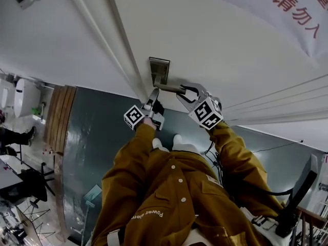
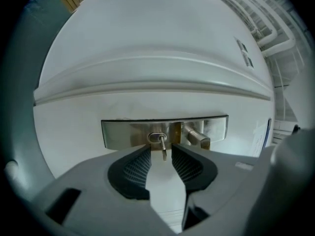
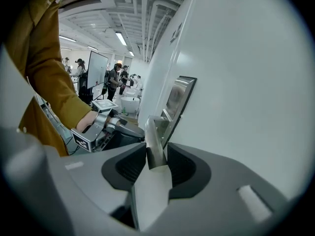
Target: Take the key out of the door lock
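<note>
The key [image 2: 163,145] sat in the keyhole of the steel lock plate [image 2: 123,132] on the white door [image 2: 147,68], its shaft sticking out toward the camera; the left gripper [image 2: 161,154] had its jaws apart with the key's end between the two ribbed pads [image 2: 138,167], a gap showing on either side and neither pad touching it; just beside the keyhole on the same plate stood the door handle [image 3: 155,144]; the right gripper [image 3: 156,157] was clamped on that handle's lever, both pads pressed against its flat sides; in the head view both grippers met at the plate, held by a person in a mustard jacket [image 1: 169,188]; other people [image 3: 115,77] stood far back in the room in the right gripper view
</note>
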`<action>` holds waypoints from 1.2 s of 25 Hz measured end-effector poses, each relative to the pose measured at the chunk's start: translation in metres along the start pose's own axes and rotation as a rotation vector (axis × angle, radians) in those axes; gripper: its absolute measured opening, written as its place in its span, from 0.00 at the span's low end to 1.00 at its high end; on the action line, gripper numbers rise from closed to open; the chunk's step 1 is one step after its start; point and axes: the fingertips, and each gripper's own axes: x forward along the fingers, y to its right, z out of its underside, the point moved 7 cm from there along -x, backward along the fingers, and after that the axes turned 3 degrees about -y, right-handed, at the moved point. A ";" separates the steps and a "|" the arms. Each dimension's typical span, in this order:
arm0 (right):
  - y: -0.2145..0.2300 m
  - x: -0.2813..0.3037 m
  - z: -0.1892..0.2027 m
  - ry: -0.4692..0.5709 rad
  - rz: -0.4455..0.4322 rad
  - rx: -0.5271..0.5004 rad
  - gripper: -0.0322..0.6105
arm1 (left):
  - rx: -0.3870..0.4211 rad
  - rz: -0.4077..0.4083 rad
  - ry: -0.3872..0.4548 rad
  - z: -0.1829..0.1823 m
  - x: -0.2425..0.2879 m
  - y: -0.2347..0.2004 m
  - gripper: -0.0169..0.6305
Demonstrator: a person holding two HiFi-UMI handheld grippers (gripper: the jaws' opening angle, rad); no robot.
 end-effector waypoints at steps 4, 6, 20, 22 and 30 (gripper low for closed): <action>-0.001 0.003 0.000 -0.002 0.003 0.006 0.27 | -0.009 0.023 0.009 -0.001 0.008 -0.002 0.12; -0.001 0.003 0.000 -0.008 0.005 0.005 0.27 | -0.021 0.057 0.022 0.000 0.009 0.001 0.08; -0.001 0.002 -0.004 -0.025 0.000 -0.027 0.27 | 0.006 -0.057 0.018 0.027 -0.060 0.013 0.06; -0.004 0.001 -0.004 0.000 -0.009 -0.005 0.27 | 0.030 -0.045 0.028 0.030 -0.073 0.031 0.06; -0.008 -0.035 -0.028 0.174 0.091 0.102 0.37 | 0.595 -0.149 -0.025 0.028 -0.097 0.128 0.06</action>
